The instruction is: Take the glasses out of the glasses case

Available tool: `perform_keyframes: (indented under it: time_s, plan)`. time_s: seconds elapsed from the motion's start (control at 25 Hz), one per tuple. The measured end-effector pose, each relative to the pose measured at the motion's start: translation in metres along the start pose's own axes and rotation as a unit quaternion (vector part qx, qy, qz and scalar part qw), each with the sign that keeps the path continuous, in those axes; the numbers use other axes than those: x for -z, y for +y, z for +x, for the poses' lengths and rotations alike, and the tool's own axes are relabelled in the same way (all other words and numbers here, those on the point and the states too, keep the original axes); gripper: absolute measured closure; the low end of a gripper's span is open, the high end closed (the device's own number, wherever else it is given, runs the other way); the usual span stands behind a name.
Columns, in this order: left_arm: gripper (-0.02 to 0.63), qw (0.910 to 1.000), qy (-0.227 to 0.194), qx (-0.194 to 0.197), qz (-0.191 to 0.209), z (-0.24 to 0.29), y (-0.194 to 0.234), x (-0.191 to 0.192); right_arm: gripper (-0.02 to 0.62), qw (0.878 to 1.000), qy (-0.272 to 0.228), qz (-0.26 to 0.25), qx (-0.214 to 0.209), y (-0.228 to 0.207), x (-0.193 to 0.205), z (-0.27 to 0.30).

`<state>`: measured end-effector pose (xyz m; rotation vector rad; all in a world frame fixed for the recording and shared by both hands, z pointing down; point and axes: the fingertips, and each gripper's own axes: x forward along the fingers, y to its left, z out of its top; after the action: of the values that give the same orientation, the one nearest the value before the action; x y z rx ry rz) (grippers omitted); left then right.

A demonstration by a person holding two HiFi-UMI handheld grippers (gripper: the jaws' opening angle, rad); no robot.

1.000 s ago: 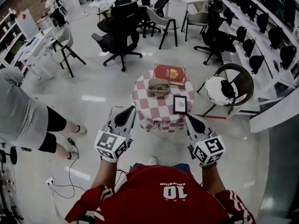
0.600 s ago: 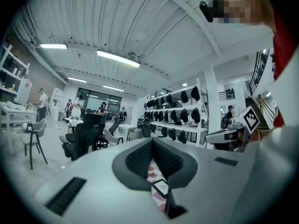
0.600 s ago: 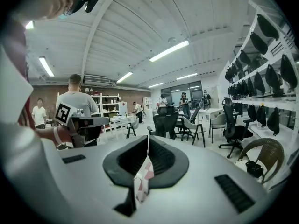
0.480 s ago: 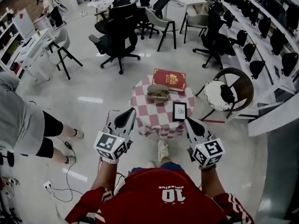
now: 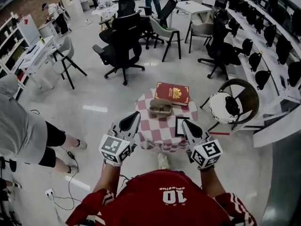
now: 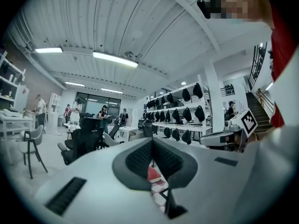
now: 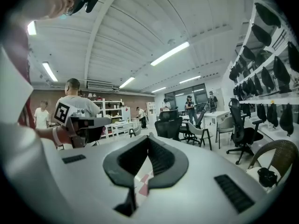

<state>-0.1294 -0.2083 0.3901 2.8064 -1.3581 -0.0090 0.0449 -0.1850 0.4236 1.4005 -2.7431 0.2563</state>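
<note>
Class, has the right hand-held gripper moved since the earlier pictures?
Yes. The right hand-held gripper came forward; its tip now overlaps the checkered table.

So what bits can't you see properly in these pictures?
- Glasses: head view, glasses case too small to show them.
- Black-framed tablet: head view, right gripper covers part of it.
- Checked cloth and red book: both gripper views, shut jaws hide all but slivers.
</note>
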Motion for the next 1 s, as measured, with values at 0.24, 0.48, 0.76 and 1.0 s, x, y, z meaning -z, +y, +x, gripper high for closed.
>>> perform_keyframes:
  time_s: [0.24, 0.48, 0.76, 1.0]
  plan:
    - [0.598, 1.0000, 0.007, -0.002, -0.002, 0.013, 0.009, 0.004, 0.578, 0.999, 0.020, -0.022, -0.022, -0.003, 0.006, 0.014]
    - [0.598, 0.9998, 0.016, 0.001, -0.010, 0.016, 0.014, 0.015, 0.577, 0.999, 0.033, -0.018, -0.037, 0.000, 0.012, 0.023]
    - [0.598, 0.9998, 0.014, 0.003, -0.013, 0.017, 0.014, 0.016, 0.508, 0.997, 0.046, -0.017, -0.052, -0.004, 0.021, 0.036]
    - [0.598, 0.9996, 0.022, -0.002, -0.018, 0.020, 0.023, 0.024, 0.463, 0.995, 0.073, -0.025, -0.070, -0.014, 0.037, 0.061]
